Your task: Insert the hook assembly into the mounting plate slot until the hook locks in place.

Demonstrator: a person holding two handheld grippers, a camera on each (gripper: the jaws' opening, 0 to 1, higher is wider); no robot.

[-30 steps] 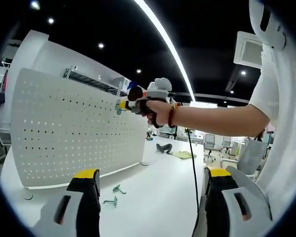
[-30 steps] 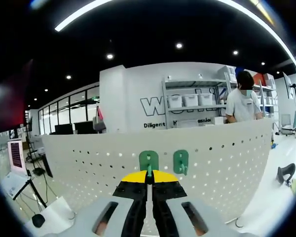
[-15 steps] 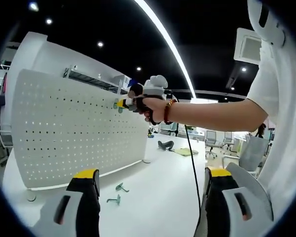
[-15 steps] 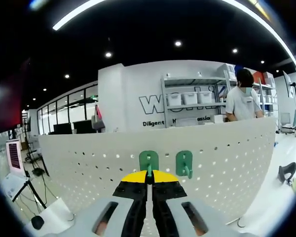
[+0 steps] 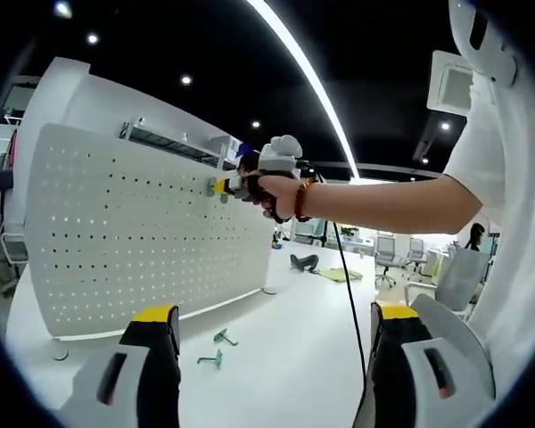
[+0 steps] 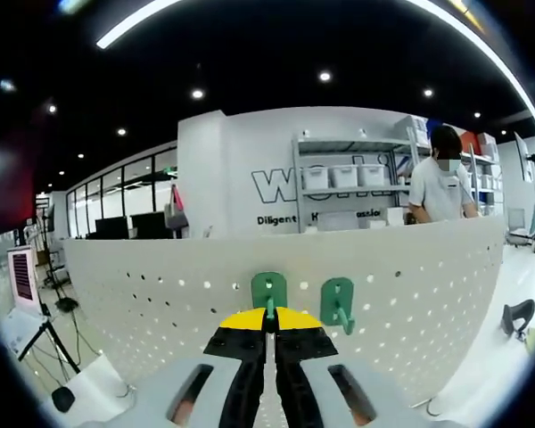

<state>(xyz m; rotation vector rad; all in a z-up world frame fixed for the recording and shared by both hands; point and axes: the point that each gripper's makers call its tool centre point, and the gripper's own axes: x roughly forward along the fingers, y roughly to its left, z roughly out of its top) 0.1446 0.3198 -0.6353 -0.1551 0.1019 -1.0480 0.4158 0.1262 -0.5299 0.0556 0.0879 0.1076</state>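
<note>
Right gripper view: green hook (image 6: 268, 291) pinched between closed fingers (image 6: 250, 321), against pegboard (image 6: 410, 276).

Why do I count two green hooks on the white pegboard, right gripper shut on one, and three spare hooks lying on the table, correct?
Almost. Two spare green hooks lie on the white table, not three; the left gripper view shows them. The rest holds: the right gripper is shut on one green plastic hook at the white perforated pegboard, with a second green hook beside it.
</note>
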